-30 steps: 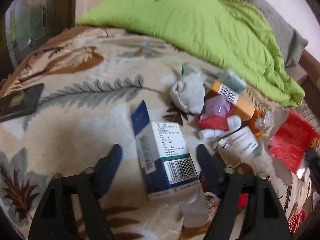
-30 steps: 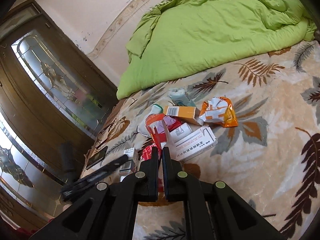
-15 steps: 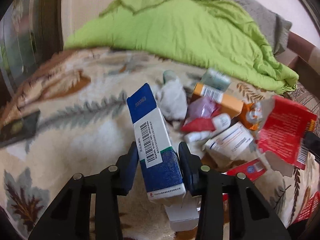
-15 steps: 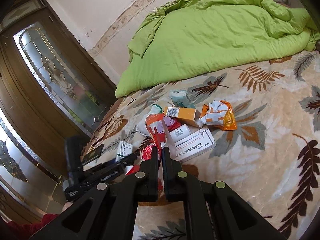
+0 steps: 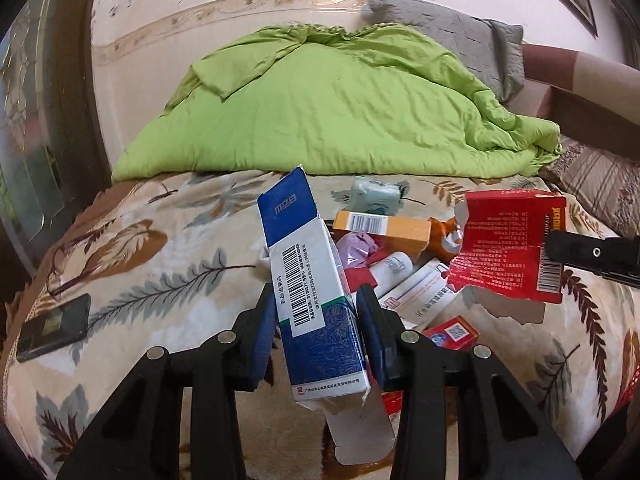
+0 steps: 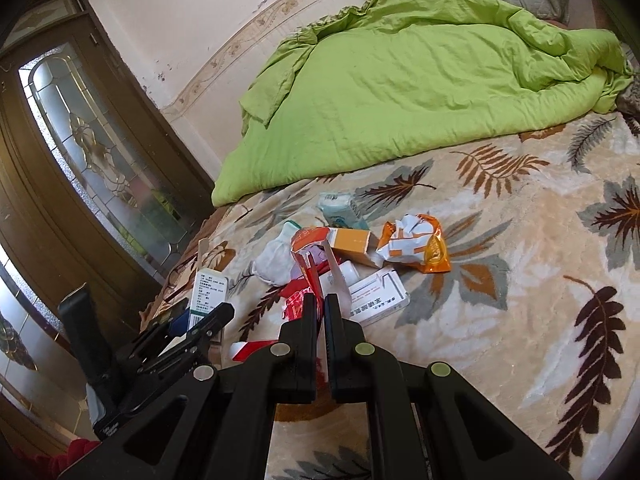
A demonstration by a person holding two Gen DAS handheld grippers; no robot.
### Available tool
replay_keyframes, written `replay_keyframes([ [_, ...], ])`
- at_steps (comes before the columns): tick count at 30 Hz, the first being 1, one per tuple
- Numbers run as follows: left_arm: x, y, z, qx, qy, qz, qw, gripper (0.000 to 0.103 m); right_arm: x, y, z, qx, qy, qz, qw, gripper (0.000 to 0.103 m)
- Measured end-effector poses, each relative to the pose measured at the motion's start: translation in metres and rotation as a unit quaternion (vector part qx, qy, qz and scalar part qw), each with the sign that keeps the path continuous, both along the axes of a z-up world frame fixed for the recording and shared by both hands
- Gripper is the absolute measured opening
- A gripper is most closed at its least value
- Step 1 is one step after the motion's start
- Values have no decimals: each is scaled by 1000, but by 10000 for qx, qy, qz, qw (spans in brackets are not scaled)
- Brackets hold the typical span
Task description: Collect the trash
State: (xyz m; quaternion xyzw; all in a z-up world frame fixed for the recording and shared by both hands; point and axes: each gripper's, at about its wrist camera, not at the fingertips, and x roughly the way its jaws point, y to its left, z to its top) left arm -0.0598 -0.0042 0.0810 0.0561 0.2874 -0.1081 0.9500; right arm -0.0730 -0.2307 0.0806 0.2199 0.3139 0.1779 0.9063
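The blue-and-white carton [image 5: 316, 300] stands tilted between the blue pads of the left gripper [image 5: 316, 320], which is clamped on its lower half and holds it above the bed [image 5: 160, 280]; the jaws have just been closing onto it. It is a slim cardboard box with a white label, a barcode and small printed lines too fine to read, a blue top flap with pale characters, and an open bottom flap hanging down. In the right wrist view the same carton [image 6: 208, 292] shows at the left in that gripper.

The right gripper [image 6: 318, 312] has its jaws pressed together on a flattened red carton [image 5: 508, 248], torn along its lower edge, with white small print, a barcode and yellow lettering on its side; the text cannot be made out.

Beneath them on the plush leaf-patterned blanket lies a heap of litter: an orange box [image 5: 384, 228] with a barcode, a white box [image 6: 378, 298] with red and blue print, a crumpled orange-and-white foil wrapper [image 6: 416, 244], a pale green packet [image 5: 374, 196] and a white crumpled cloth [image 6: 274, 262]. A dark phone [image 5: 54, 328] lies flat well to the left. A rumpled lime-green quilt [image 5: 340, 108] covers the far end of the bed
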Motion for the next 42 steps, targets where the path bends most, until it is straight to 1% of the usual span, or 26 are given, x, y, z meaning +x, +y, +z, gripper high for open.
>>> replay_keyframes([
  [4, -5, -4, 1, 2, -25, -66, 10000, 38, -4, -2, 2, -81, -17, -151, 9999, 4],
  [7, -10, -8, 1, 79, -55, -90, 9999, 38, -9, -4, 3, -94, -21, -241, 9997, 5],
  [11, -18, -12, 1, 142, -80, -132, 9998, 38, -21, -4, 3, -66, 36, -261, 9996, 4],
  [15, -25, -14, 2, 202, -101, -161, 9996, 39, -37, -1, 11, -147, -26, -246, 9996, 4],
  [26, -45, -17, 4, 235, -54, -155, 9996, 39, -72, -8, 27, 10, -29, -303, 9995, 4],
  [32, -59, -20, 7, 281, -78, -198, 9994, 39, -83, -8, 27, -36, -3, -347, 9994, 4],
  [42, -77, -36, 7, 519, -166, -375, 9978, 39, -94, -16, 25, -79, 68, -505, 9987, 4],
])
